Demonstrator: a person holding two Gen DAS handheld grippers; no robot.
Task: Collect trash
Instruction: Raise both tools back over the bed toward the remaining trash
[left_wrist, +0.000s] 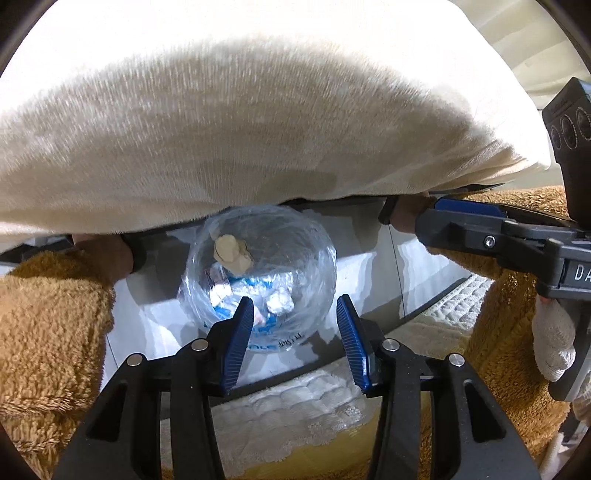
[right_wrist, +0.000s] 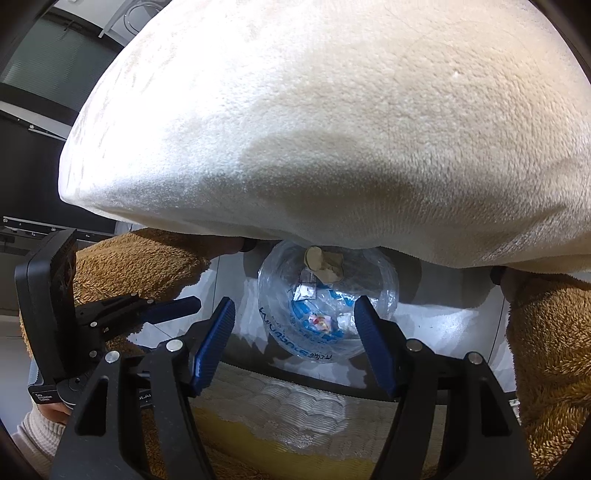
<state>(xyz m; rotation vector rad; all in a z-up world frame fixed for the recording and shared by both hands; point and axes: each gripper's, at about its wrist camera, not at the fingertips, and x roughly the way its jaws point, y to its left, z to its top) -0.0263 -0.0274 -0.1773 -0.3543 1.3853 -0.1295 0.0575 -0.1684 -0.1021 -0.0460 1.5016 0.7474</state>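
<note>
A clear plastic bag (left_wrist: 258, 280) with blue print stands open on the white floor below the bed edge. It also shows in the right wrist view (right_wrist: 328, 302). Inside lie a beige crumpled scrap (left_wrist: 232, 254), a white paper wad (left_wrist: 279, 303) and small wrappers (right_wrist: 320, 322). My left gripper (left_wrist: 295, 347) is open and empty, above the bag's near rim. My right gripper (right_wrist: 295, 347) is open and empty, also over the bag. The right gripper shows at the right of the left wrist view (left_wrist: 461, 221), and the left gripper at the left of the right wrist view (right_wrist: 173, 306).
A large cream plush cushion (left_wrist: 240, 129) hangs over the bag and fills the upper view (right_wrist: 332, 129). Brown fleece blanket (left_wrist: 48, 325) lies on both sides. A white quilted mattress edge (left_wrist: 295, 413) with yellow trim is just below the grippers.
</note>
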